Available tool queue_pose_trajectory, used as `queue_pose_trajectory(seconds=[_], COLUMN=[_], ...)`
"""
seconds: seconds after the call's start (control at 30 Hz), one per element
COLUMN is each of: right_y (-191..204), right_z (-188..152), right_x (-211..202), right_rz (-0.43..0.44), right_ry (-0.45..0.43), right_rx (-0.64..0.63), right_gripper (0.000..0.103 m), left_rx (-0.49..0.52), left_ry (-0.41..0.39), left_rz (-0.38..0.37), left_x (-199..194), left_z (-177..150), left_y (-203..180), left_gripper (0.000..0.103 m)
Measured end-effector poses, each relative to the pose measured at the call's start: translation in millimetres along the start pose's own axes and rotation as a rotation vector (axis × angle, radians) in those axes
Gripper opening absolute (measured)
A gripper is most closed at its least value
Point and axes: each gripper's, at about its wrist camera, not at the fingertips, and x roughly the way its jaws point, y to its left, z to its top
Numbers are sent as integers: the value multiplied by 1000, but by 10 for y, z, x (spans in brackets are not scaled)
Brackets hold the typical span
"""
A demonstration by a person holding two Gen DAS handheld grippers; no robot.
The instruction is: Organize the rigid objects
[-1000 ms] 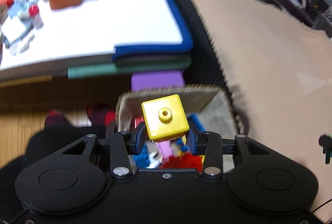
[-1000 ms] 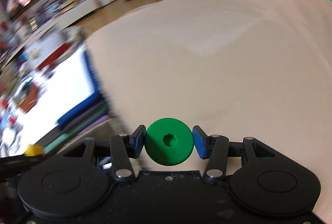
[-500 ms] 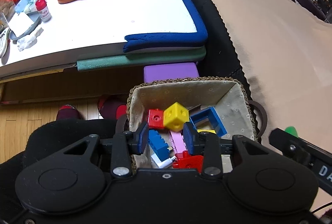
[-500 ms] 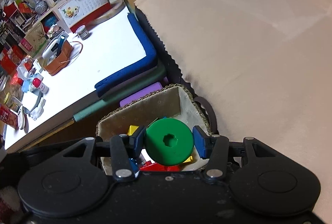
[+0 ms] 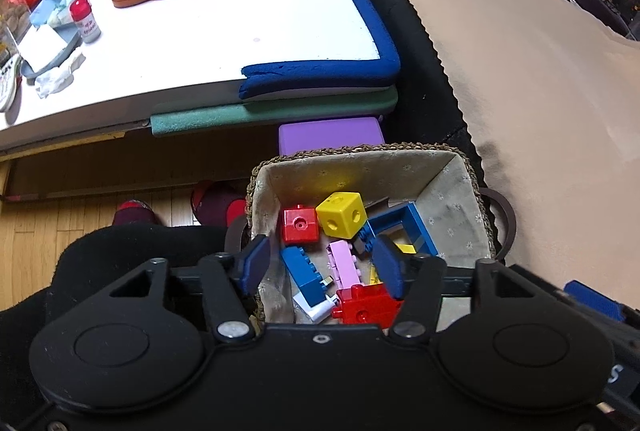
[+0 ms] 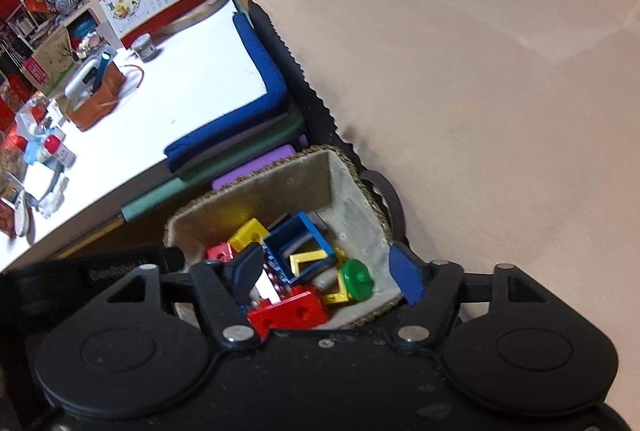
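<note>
A lined wicker basket (image 5: 360, 155) (image 6: 352, 183) on the floor holds several toy blocks. Among them lie a yellow cube (image 5: 341, 214) (image 6: 248, 233), a red block (image 5: 300, 225), a blue frame (image 5: 404, 227) (image 6: 298, 243) and a green round piece (image 6: 356, 278). My left gripper (image 5: 322, 265) hovers over the basket, its jaws opening with nothing pressed between them. Over the same basket my right gripper (image 6: 328, 273) has its jaws opening too, and the green piece lies loose in the basket below them.
A low white table (image 5: 224, 31) with blue and green foam edge padding stands behind the basket, cluttered at its far left. A purple block (image 5: 330, 135) sits under it. A beige cloth (image 5: 540, 91) covers the surface on the right. Feet in red socks (image 5: 132, 213) rest on the wood floor.
The left gripper opened and the yellow cube dropped into the basket. The right gripper swung over the basket, opened, and the green piece fell in among the blocks.
</note>
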Motion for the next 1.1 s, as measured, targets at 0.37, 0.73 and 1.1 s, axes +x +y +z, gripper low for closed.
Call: queue_pose_trajectory(seconds=[0.37,0.73,1.1], right_y=[-48,-181,-215], right_z=[-97,-122,-163], right_x=[-53,-11,48], right_rz=[-76,-86,-102], right_ry=[-21,3,32], right_rx=[-8,39,46], right_gripper=[96,103,103], left_rx=[17,36,60], left_ry=[-27,-94,-128], left_rz=[16,9,14], left_x=[-43,-128,-173], left_z=[-6,-18,-41], left_y=[-20,-58,-104], left_gripper=[68,83,92])
